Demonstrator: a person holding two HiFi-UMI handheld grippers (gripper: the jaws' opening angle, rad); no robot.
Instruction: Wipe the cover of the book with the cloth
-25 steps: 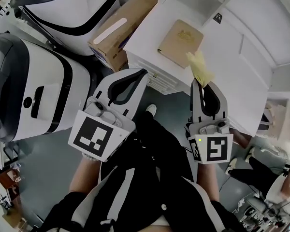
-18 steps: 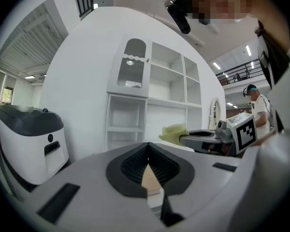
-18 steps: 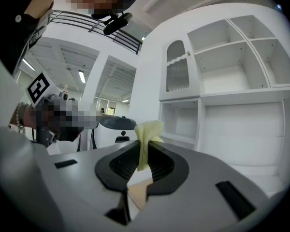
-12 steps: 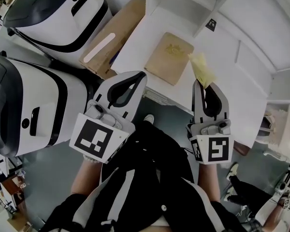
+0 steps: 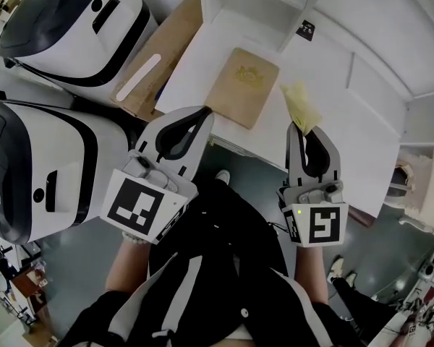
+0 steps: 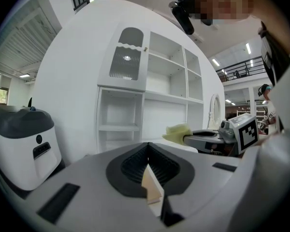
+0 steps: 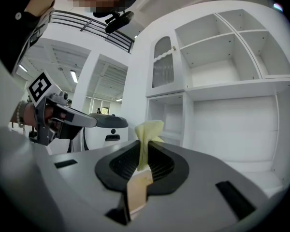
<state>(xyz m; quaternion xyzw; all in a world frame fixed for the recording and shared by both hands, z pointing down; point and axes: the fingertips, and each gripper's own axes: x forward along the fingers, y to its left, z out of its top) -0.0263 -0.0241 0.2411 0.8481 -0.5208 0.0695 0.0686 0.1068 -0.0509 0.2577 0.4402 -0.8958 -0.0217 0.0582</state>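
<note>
Closer now to the near edge of the table (image 5: 347,121), the left tool (image 5: 205,111) is pinched shut, empty. Beside the flat tan book (image 5: 242,87), the right tool (image 5: 301,126) clamps a crumpled yellow cloth (image 5: 298,105).

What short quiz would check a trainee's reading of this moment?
1. Fill in: the closed brown book lies on the white ____.
2. What does the right claw hold? A) the yellow cloth B) the book C) nothing
3. True or false: the left claw grips the book.
Key: 1 table; 2 A; 3 false, its jaws are together on nothing.
</note>
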